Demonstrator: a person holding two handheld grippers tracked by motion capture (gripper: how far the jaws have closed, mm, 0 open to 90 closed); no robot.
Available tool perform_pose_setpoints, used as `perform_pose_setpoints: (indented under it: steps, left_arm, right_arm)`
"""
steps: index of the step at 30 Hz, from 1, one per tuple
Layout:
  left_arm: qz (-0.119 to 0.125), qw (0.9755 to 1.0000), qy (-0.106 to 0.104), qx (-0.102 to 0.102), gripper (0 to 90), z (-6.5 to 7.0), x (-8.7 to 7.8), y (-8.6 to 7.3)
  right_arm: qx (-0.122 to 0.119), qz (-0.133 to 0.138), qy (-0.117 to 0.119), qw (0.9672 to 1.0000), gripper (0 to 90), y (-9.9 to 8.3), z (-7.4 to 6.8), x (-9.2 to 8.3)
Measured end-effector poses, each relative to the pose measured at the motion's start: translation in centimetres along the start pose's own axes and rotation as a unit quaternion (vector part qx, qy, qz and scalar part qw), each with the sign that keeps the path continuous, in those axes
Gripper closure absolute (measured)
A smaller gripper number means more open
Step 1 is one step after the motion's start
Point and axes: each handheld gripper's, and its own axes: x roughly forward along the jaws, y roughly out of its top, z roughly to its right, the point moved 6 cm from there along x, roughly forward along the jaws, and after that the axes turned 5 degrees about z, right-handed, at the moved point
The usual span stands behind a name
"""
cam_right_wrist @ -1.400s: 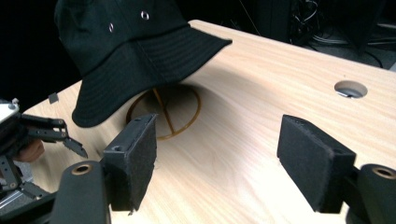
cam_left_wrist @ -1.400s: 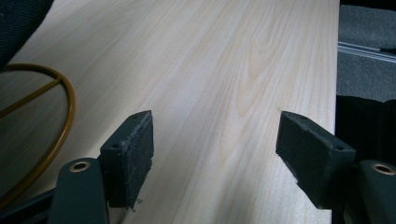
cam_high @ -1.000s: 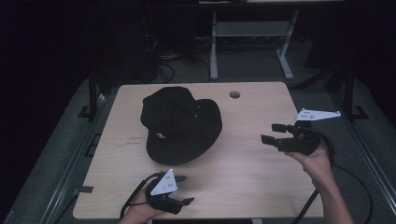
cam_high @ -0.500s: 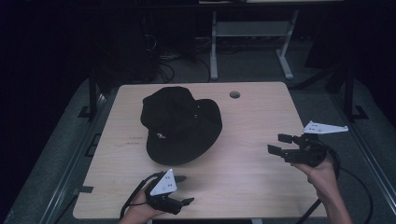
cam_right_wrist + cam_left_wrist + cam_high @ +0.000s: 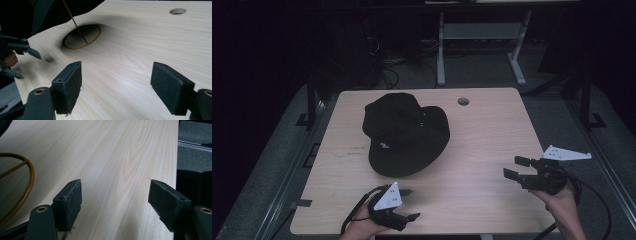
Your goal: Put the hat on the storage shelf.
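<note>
A black bucket hat (image 5: 404, 132) lies crown up on the middle of the light wooden table (image 5: 492, 135). My left gripper (image 5: 410, 204) rests at the table's near edge, in front of the hat, its jaws open over bare wood (image 5: 117, 182) with nothing between them. My right gripper (image 5: 516, 167) hovers near the right front corner and points left across the table, jaws open and empty (image 5: 116, 82). In the right gripper view the hat (image 5: 50, 12) is a dark mass at top left, with the left gripper (image 5: 28, 66) at the far left edge.
A round cable hole (image 5: 463, 101) sits near the table's far edge, right of the hat. A thin golden ring (image 5: 81, 37) shows on the wood by the hat. Dark floor, desk legs (image 5: 441, 55) and cables lie beyond the table.
My right gripper has come down and back toward the table's near right corner. The left gripper and the hat have stayed put.
</note>
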Motion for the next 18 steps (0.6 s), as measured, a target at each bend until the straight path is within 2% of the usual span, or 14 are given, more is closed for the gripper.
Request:
perform_pose_setpoints:
  steps: [9, 16, 18]
  left_arm:
    - [0.0, 1.0, 0.003, 0.002, 26.4, 0.1, 0.0, 0.0]
    - [-0.002, 1.0, 0.002, 0.006, 26.4, 0.2, 0.0, 0.0]
    - [-0.003, 1.0, 0.002, 0.005, 26.4, 0.1, -0.1, 0.0]
  right_arm:
    - [-0.001, -0.001, -0.003, 1.0, 24.2, -2.6, -0.6, -0.4]
    - [-0.01, 0.002, -0.002, 0.9999, 22.4, -4.0, -1.7, -0.5]
    - [-0.017, 0.001, -0.008, 0.9998, 22.1, -4.8, -2.2, -0.6]
